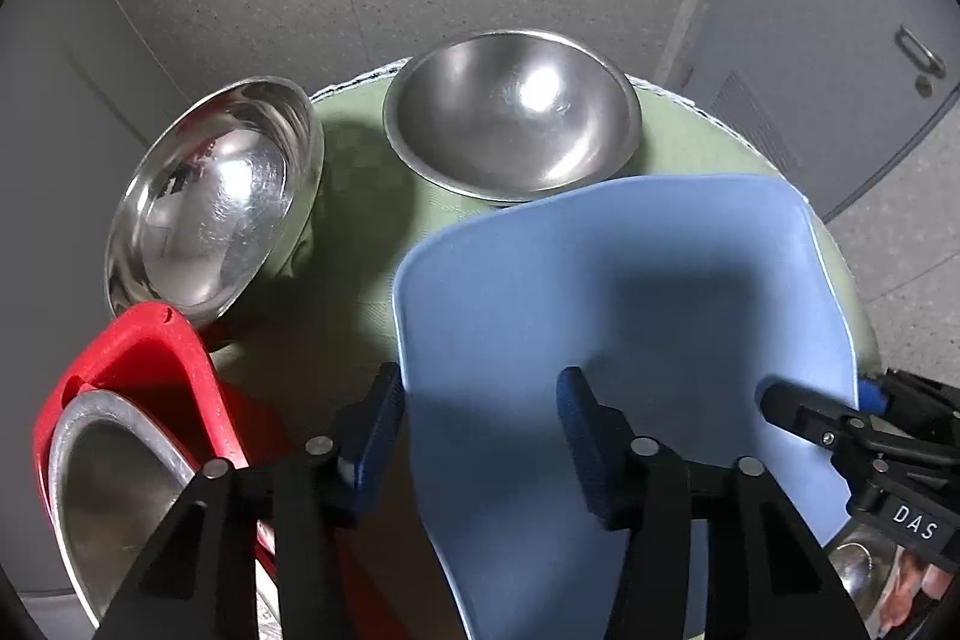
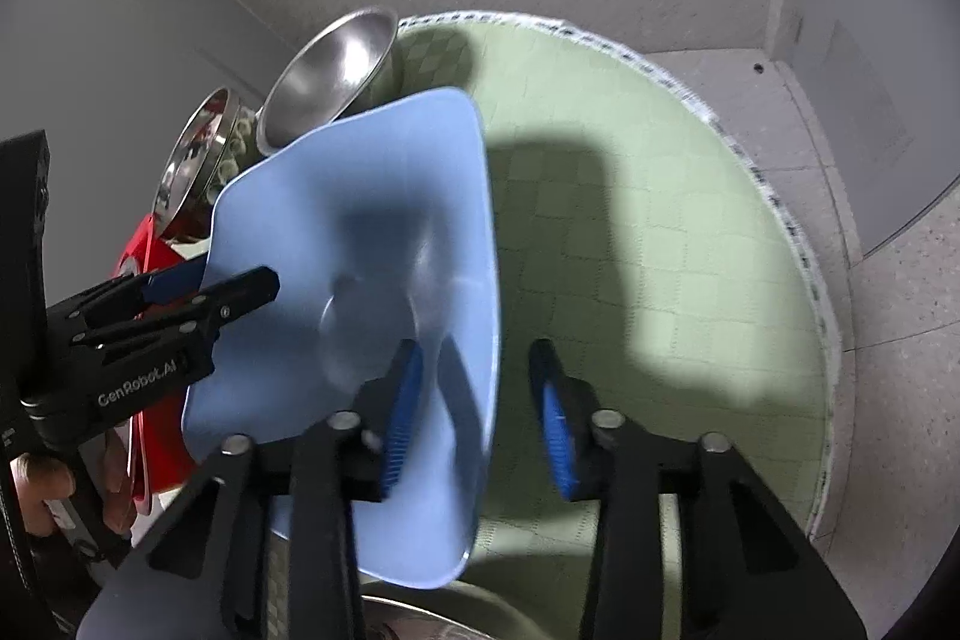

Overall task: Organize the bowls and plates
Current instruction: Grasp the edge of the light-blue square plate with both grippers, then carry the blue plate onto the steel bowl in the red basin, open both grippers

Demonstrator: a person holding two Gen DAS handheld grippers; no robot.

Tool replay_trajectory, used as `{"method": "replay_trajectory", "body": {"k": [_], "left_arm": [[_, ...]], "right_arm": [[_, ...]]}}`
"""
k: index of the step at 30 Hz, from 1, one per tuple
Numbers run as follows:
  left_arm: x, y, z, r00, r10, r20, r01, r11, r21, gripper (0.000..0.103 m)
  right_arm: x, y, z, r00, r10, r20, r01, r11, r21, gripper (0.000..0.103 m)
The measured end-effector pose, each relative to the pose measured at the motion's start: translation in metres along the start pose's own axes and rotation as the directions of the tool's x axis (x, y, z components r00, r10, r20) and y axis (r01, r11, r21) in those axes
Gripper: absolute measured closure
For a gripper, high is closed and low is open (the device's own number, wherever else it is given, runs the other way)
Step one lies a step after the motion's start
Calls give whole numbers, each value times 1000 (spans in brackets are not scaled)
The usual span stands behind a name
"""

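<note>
A light blue square plate (image 1: 630, 316) (image 2: 360, 232) sits tilted over the green table, held at two opposite rims. My left gripper (image 1: 480, 394) straddles its left rim, one pad outside the edge and the other on the inner face. In the right wrist view the left gripper (image 2: 234, 280) pinches that rim. My right gripper (image 2: 477, 370) straddles the right rim; the left wrist view shows the right gripper (image 1: 822, 394) clamped on that edge. A matte steel bowl (image 1: 510, 118) (image 2: 330, 82) stands behind the plate. A shiny steel bowl (image 1: 210, 202) (image 2: 198, 160) leans at the left.
A red tub (image 1: 150, 352) (image 2: 135, 250) at the left holds a steel dish (image 1: 108, 478). Another steel dish (image 1: 858, 568) (image 2: 420, 616) lies under the blue plate. The round green checked tablecloth (image 2: 660, 280) is bare on the right. A hand (image 2: 36, 484) holds the left gripper.
</note>
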State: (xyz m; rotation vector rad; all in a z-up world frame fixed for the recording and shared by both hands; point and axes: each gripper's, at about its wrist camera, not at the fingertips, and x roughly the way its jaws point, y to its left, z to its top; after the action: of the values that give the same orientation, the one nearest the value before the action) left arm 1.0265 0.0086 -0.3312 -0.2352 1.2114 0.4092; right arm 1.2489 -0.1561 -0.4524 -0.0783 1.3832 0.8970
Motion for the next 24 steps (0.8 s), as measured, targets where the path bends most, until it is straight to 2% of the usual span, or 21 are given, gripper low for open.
{"method": "replay_trajectory", "body": {"k": [1,3,7,13,17,20,24], "left_arm": [[2,0,1,1000,7,3,-7,1000,4,64],[2,0,2,1000,5,10,-5,1000,4,65],[8,8,5,1000,-13,20,13,1000,1,79],[14,13,5,991,-129,22,129,991,-17,80],[16,22,4,965,-260,20,260,963,-72,81],[20,20,3,967,-256,2,256,965,-56,87],[24,20,1,964,-265,-14,263,963,-63,87]], "right_arm": [[1,0,0,1000,12,-4,-12,1000,-1,85],[2,-1,-1,1000,27,-7,-27,1000,0,90],[0,-9,-3,997,79,3,-79,996,34,94],[-12,-29,-10,990,133,45,-137,985,101,98],[-20,-42,-13,989,134,57,-141,980,142,98],[-24,-47,-15,989,131,71,-141,977,160,99],[-28,-46,-18,989,124,84,-137,977,166,99]]}}
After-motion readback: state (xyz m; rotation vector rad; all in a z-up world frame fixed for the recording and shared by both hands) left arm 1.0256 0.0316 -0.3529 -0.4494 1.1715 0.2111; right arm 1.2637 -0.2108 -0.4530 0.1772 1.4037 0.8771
